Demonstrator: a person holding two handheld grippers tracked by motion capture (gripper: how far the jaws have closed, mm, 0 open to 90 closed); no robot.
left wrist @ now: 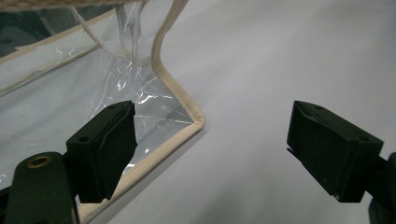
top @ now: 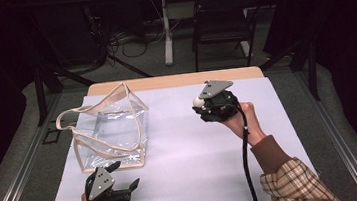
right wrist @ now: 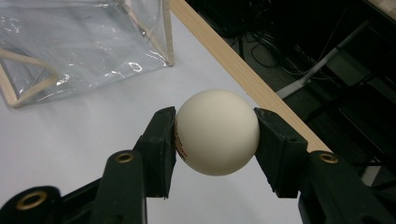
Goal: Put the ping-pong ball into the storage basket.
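Ball (right wrist: 216, 132), off-white and smooth, with a line of small reddish print low on one side, sits clamped between the two black jaws of the right gripper (right wrist: 215, 135), each pad pressing a flank. In the high view the ball (top: 197, 101) is held above the desk (top: 174, 81), toward its far edge and right of the middle, with the right gripper (top: 200, 103) tipped toward the far-left.

A clear plastic bag (top: 112, 132) with beige trim and beige handles stands on the white sheet (top: 198, 164) near the desk's left edge, well apart from the ball, with bare sheet between the two. In the right gripper view the bag (right wrist: 84, 42) lies beyond the jaws at the upper left.

The left gripper (top: 124, 174) rests near the desk's front-left corner with its jaws spread wide and nothing between them. In the left gripper view its left jaw stands in front of the bag's (left wrist: 93, 93) trimmed lower corner; whether it touches the plastic I cannot tell.
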